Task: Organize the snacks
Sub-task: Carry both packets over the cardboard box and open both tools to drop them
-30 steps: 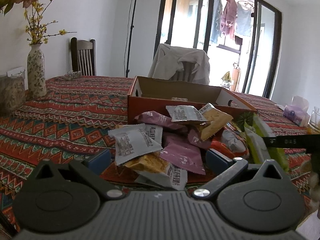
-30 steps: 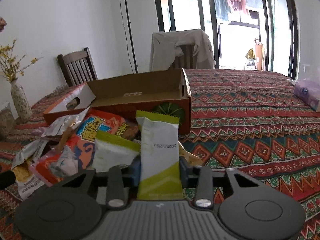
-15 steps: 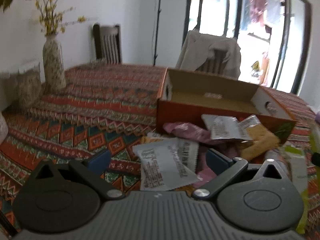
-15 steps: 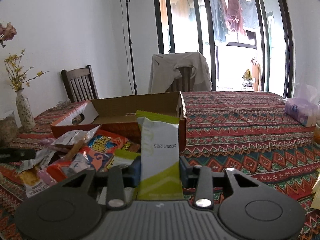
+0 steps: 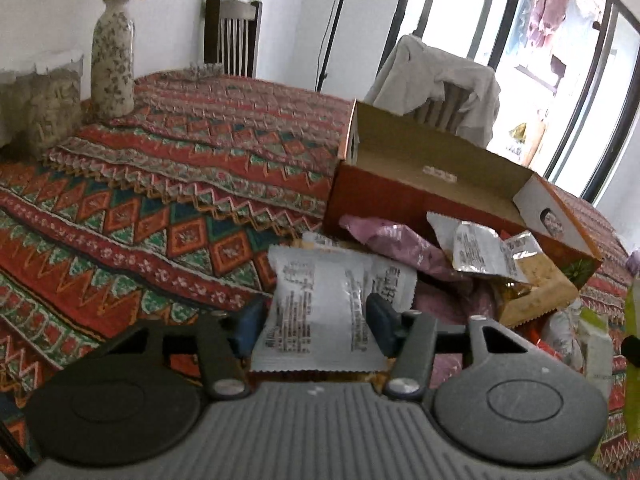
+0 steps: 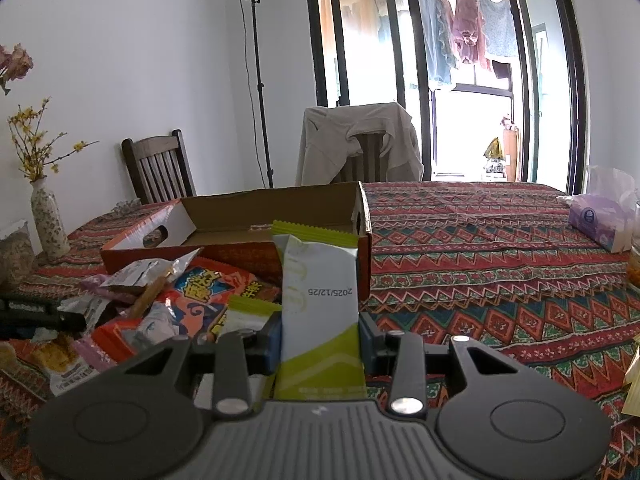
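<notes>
Home dining room — tablecloth (image 6: 480, 248), laundry (image 6: 464, 24)

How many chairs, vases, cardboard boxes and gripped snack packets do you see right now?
Chairs: 2 (bare chair, jacket-draped chair)
Vases: 1 (vase)
Cardboard boxes: 1 (box)
Gripped packets: 2 (silver packet in the left gripper, whose jaws have just been closing on it; green-and-white packet in the right gripper)
Total: 6

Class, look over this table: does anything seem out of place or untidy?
Yes: foil and plastic snack packets lie heaped on the patterned tablecloth before the open cardboard box, which looks empty.
</notes>
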